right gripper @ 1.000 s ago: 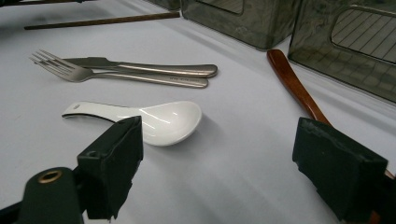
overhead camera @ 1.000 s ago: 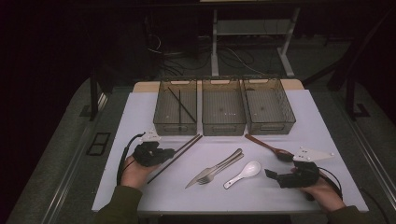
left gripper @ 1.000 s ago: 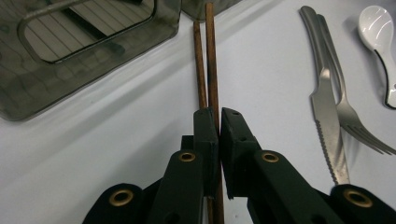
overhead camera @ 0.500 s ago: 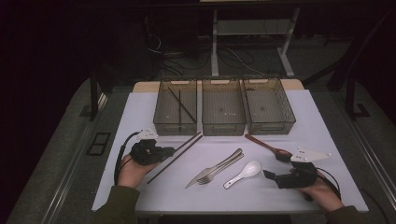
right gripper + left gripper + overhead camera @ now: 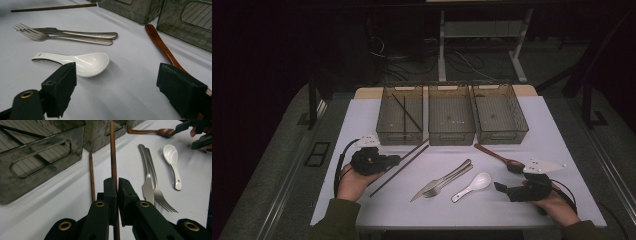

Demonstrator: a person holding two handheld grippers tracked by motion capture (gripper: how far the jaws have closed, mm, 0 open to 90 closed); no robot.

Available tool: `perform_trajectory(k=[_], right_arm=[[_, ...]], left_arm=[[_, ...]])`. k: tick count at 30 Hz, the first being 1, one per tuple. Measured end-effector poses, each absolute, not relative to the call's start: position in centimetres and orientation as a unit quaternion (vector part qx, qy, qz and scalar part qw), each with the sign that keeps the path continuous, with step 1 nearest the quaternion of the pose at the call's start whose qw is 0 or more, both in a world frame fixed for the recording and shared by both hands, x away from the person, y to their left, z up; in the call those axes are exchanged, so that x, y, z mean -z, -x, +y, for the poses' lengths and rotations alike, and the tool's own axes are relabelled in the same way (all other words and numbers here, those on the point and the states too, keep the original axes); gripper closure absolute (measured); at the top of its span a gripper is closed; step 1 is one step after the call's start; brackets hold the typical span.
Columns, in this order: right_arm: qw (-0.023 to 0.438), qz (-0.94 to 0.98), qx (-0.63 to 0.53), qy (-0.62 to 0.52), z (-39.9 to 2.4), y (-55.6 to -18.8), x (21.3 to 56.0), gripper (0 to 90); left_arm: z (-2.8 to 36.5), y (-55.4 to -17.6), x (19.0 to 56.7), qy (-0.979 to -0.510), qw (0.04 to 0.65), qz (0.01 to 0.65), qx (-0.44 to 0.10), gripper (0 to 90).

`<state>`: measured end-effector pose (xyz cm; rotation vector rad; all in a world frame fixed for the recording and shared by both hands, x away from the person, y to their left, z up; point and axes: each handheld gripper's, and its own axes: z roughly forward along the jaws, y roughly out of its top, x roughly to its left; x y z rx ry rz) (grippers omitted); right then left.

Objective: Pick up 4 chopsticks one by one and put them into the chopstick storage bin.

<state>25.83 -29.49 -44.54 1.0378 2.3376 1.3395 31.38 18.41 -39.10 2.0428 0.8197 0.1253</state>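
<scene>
1. Jaws of the left gripper (image 5: 117,185) are clamped together on one brown chopstick (image 5: 113,152), pinched near its near end; the stick runs straight out between the pads twd the left bin (image 5: 42,157).
2. Jaws of the right gripper (image 5: 117,85) are held wide apart, nothing between the pads; table surface seen in the gap.
3. Landmark: the left bin, seen in the high view (image 5: 401,116), leftmost of three clear bins in a row at the far side of the white table (image 5: 362,120).
4. The held chopstick (image 5: 404,167) is seen just in front of the left bin, slanting from the left gripper (image 5: 392,161) up twd that bin's front right corner.
5. A second chopstick (image 5: 92,176) lies on the table just beside the held one, approx. parallel, also in front of the left bin.
6. Inside the left bin, two dark sticks (image 5: 404,111) are seen lying crossed.
7. A knife (image 5: 439,180) and fork (image 5: 447,181) lie side by side, right of and nearer than the left bin.
8. A white spoon (image 5: 75,61) lies further right, just ahead of the right gripper (image 5: 504,189).
9. A brown wooden spoon (image 5: 160,42) lies well right of the left bin, its far end by the right bin (image 5: 499,112); its near end passes the right-hand jaw in the right gripper view.
</scene>
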Motion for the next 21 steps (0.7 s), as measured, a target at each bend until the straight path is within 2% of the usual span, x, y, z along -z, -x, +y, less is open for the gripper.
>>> perform_trajectory(k=[21], right_arm=[[0.129,0.801,-0.462,-0.358,-29.6,-25.8,44.5,16.0]], left_arm=[[18.5,-32.9,37.4,-0.806,0.471,0.349,-0.078,84.1]])
